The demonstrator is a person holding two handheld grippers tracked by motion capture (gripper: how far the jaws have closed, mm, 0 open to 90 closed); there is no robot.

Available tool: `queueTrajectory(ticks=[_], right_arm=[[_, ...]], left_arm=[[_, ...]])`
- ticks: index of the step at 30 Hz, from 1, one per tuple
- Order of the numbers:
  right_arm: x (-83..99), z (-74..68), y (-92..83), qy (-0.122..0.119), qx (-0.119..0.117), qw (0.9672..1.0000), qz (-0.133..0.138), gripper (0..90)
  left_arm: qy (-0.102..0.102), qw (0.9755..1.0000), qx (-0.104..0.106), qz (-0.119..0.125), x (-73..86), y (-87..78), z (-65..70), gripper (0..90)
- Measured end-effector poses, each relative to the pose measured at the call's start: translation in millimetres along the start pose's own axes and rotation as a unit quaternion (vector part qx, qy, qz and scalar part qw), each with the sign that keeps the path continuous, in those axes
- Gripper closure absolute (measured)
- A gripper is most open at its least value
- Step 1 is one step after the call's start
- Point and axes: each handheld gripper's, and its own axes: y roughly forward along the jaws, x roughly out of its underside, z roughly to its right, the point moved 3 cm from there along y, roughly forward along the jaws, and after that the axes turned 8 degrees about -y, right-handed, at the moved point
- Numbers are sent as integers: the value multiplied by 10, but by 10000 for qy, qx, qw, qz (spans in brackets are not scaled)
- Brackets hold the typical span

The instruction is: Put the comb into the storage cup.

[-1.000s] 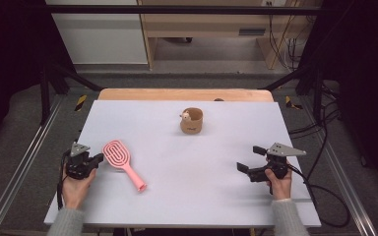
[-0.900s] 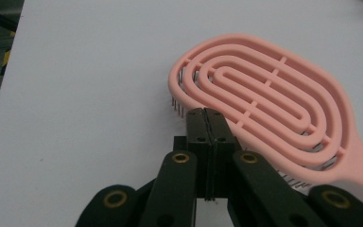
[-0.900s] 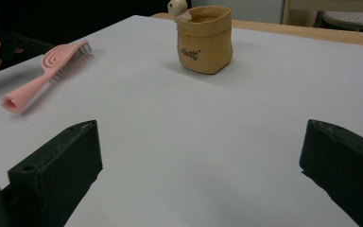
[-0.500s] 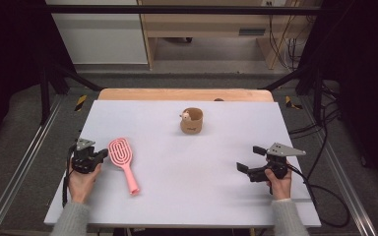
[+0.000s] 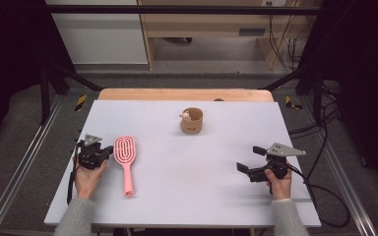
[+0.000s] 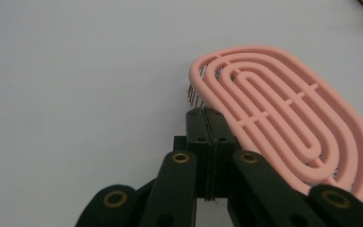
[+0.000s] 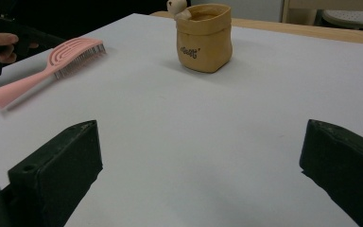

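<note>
Pink hairbrush (image 5: pixel 125 160) flat on white worktop (image 5: pixel 187 196), left of centre, bristles down, handle toward the near edge. Left tongs (image 5: pixel 109 151) pressed shut, tips against the brush head's left rim. Tan pouch-shaped cup (image 5: pixel 192 121) upright near the far middle, well apart. Right tongs (image 5: pixel 250 160) spread wide, empty, low over the right side.
</note>
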Motion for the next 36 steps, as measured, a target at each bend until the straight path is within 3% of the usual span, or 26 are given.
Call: queueTrajectory(ticks=[20,36], right_arm=[[3,-2,5,4,-3,10000,-15,3],[2,-1,3,2,0,10000,-13,3]], left_arm=[[400,9990,120,-141,-82,95,212,897],[776,9962,244,-306,-86,127,362,897]])
